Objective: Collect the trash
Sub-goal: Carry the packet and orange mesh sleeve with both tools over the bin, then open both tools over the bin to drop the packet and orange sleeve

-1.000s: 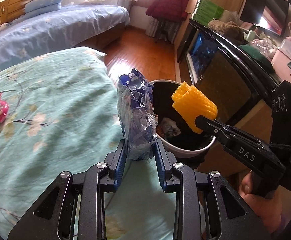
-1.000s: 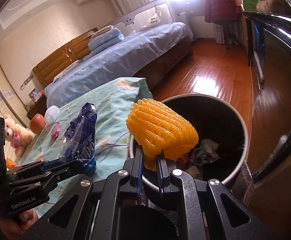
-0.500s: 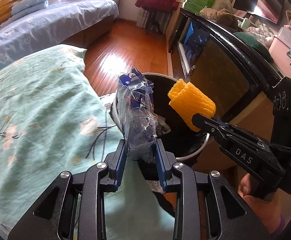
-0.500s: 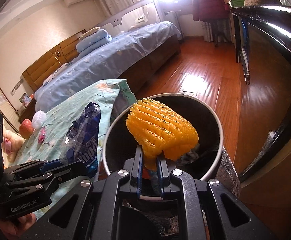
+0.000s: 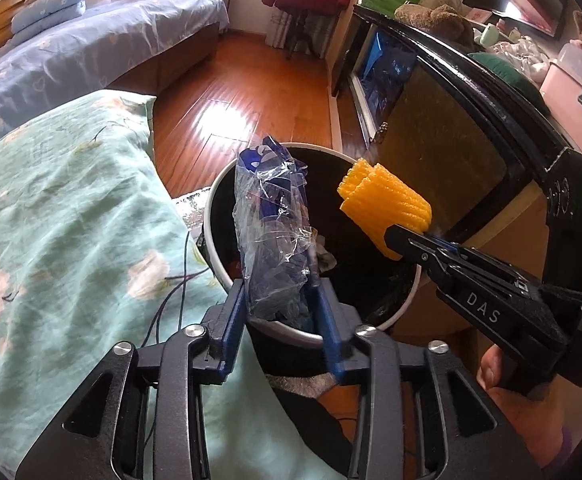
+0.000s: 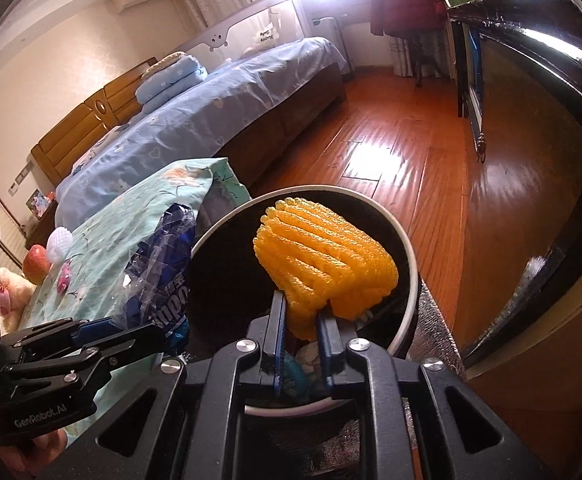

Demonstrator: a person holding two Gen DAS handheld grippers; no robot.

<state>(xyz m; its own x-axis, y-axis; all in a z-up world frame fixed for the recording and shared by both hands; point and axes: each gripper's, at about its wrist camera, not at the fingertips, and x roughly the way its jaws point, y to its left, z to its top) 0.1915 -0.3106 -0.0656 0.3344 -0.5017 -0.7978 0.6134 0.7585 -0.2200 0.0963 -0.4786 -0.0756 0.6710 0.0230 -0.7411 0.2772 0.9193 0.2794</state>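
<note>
A crumpled blue and clear plastic wrapper (image 5: 275, 232) (image 6: 163, 276) stands upright between the blue pads of my left gripper (image 5: 279, 300), over the near-left part of the black, white-rimmed trash bin (image 5: 211, 216) (image 6: 411, 264). The left jaws are opening and the wrapper sits loosely between them. My right gripper (image 6: 303, 320) is shut on a yellow foam fruit net (image 6: 327, 264) (image 5: 387, 212), held above the bin's opening. Scraps of trash lie at the bin's bottom.
A green floral quilt (image 5: 71, 220) lies left of the bin, with an apple (image 6: 37, 266), a white foam net (image 6: 59, 242) and a pink wrapper (image 6: 63, 280) on it. A dark glass-fronted cabinet (image 5: 451, 140) stands close on the right. Wood floor (image 5: 243, 92) and a blue bed (image 5: 91, 48) lie beyond.
Both grippers have moved from over the quilt's edge to above the bin. The left jaws have spread wider around the wrapper. The yellow net stays gripped.
</note>
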